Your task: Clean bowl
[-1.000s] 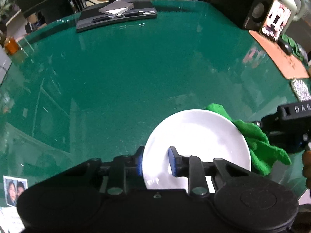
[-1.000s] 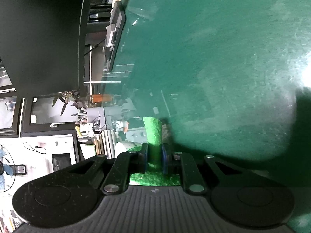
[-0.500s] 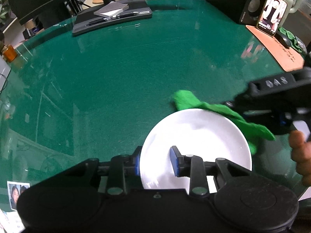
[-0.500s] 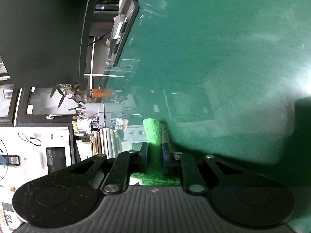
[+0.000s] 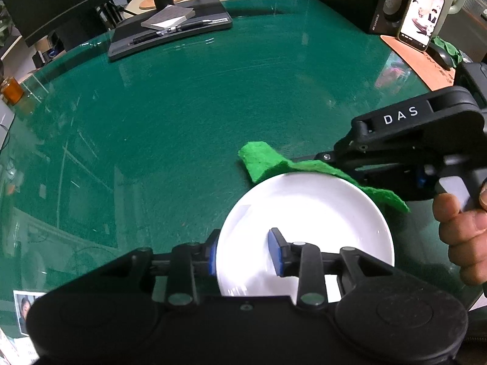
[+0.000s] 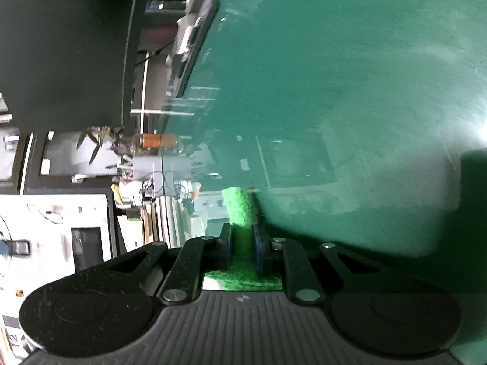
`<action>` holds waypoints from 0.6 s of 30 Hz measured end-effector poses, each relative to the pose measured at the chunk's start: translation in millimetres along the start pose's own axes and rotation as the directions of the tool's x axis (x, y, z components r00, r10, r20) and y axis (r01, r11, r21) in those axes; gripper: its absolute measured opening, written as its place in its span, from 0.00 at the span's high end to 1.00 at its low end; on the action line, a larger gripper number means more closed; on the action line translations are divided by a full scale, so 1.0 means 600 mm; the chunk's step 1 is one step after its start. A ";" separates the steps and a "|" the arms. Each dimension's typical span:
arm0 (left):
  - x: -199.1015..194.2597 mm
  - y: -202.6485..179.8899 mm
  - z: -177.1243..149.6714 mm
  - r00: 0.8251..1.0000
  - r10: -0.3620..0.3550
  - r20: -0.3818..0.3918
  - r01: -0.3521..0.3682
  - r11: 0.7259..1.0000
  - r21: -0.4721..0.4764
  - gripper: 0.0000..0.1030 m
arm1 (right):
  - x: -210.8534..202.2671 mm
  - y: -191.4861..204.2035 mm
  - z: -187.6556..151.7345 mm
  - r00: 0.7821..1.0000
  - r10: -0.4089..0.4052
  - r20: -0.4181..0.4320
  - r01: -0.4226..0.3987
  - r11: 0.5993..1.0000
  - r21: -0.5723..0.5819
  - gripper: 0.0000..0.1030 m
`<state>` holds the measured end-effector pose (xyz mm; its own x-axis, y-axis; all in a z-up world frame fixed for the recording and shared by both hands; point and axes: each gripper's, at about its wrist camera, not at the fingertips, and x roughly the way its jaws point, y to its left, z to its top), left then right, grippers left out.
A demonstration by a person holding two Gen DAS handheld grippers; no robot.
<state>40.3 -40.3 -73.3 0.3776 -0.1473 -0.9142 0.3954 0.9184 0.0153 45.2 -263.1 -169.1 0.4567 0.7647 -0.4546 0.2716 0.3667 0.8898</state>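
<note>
A white bowl (image 5: 304, 228) sits on the green tabletop (image 5: 182, 121), straddled at its near rim by the left tongs (image 5: 245, 254) while a green cloth (image 5: 274, 164) is drawn across its far edge.

The left tongs' jaws, one outside the rim and one inside the bowl, have just been opening with the rim between them; the inner pad stands clear of it. The right tongs (image 6: 242, 251) are clamped on the cloth, a folded end poking out past the pads, and a hand (image 5: 462, 228) grips their handle at the right. Beyond, a phone (image 5: 421, 15) is propped by a speaker (image 5: 389, 3), and a dark tray (image 5: 170, 35) holds a pen.
</note>
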 end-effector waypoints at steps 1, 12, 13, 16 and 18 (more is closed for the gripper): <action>0.000 0.000 0.000 1.000 -0.002 0.000 0.002 1.000 0.001 0.68 | -0.005 -0.002 -0.002 1.000 0.000 0.001 0.000 1.000 0.003 0.85; 0.004 -0.002 0.007 1.000 -0.010 0.011 0.010 1.000 0.012 0.65 | -0.076 -0.046 -0.040 0.999 -0.010 0.034 0.008 0.997 0.073 0.85; 0.003 0.000 0.007 1.000 -0.007 0.015 0.007 1.000 0.006 0.66 | -0.079 -0.048 -0.041 0.999 -0.006 0.036 0.003 0.997 0.080 0.85; -0.013 0.012 0.004 0.999 -0.007 0.036 0.008 1.000 -0.027 0.65 | -0.081 -0.048 -0.040 0.999 0.000 0.049 -0.004 0.997 0.082 0.85; -0.019 0.018 0.000 0.999 -0.025 0.023 0.026 0.999 -0.030 0.67 | -0.082 -0.047 -0.038 0.998 0.000 0.056 -0.005 0.997 0.079 0.85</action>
<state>40.5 -28.9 -62.8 0.3864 -0.1789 -0.9048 0.3796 0.9249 -0.0208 -4.0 -299.0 -170.8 0.5032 0.7343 -0.4557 0.3352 0.3201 0.8861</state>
